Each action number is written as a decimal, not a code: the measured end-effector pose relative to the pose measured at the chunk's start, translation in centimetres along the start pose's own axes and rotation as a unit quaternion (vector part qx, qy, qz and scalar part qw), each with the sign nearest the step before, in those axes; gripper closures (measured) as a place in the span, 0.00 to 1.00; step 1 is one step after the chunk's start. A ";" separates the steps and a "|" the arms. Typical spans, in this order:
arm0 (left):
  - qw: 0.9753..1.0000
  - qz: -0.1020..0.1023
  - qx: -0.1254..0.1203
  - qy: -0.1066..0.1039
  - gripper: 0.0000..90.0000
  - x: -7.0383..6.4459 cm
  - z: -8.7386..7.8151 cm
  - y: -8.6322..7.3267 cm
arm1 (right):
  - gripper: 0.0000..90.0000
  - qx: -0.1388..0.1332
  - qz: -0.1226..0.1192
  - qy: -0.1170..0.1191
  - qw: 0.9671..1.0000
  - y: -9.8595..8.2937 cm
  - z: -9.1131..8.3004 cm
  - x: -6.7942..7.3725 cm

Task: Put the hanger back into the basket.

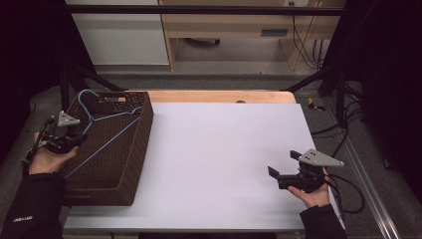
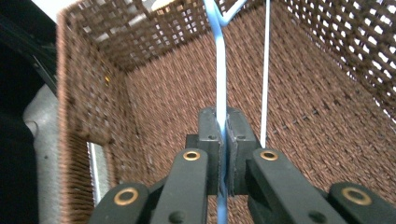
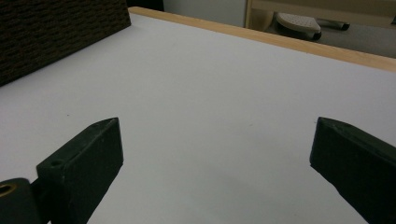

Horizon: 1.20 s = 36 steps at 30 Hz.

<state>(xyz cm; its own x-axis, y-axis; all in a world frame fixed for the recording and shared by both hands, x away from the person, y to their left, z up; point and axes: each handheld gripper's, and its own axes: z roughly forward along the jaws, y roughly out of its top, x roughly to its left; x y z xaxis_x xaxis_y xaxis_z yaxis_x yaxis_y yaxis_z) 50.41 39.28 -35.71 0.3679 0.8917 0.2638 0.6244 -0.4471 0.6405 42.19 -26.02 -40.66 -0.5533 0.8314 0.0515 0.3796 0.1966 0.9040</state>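
The right claw (image 3: 217,158) has its two black jaws spread wide apart above the bare white table (image 3: 210,93), with nothing between them. At the far left stands the dark brown woven basket (image 3: 51,32). A pale wooden edge (image 3: 280,42) borders the table's far side; beyond it lies a white chair base (image 3: 299,21).

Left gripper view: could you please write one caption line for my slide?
Left gripper shut on a blue wire hanger inside a brown woven basket.
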 end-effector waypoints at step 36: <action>0.959 -0.061 -0.227 -0.158 0.37 -10.0 -6.9 -1.3 | 0.03 -0.016 0.009 0.006 1.000 0.2 -0.7 -0.2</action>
<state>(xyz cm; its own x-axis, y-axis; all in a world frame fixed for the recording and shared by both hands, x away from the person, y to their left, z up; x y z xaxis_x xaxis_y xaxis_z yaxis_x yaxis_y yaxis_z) 41.18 31.48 -34.21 0.5462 0.8374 -0.0197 0.3391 -0.1996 0.9194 41.90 -26.48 -40.16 -0.5556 0.8282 0.0727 0.3662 0.1653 0.9157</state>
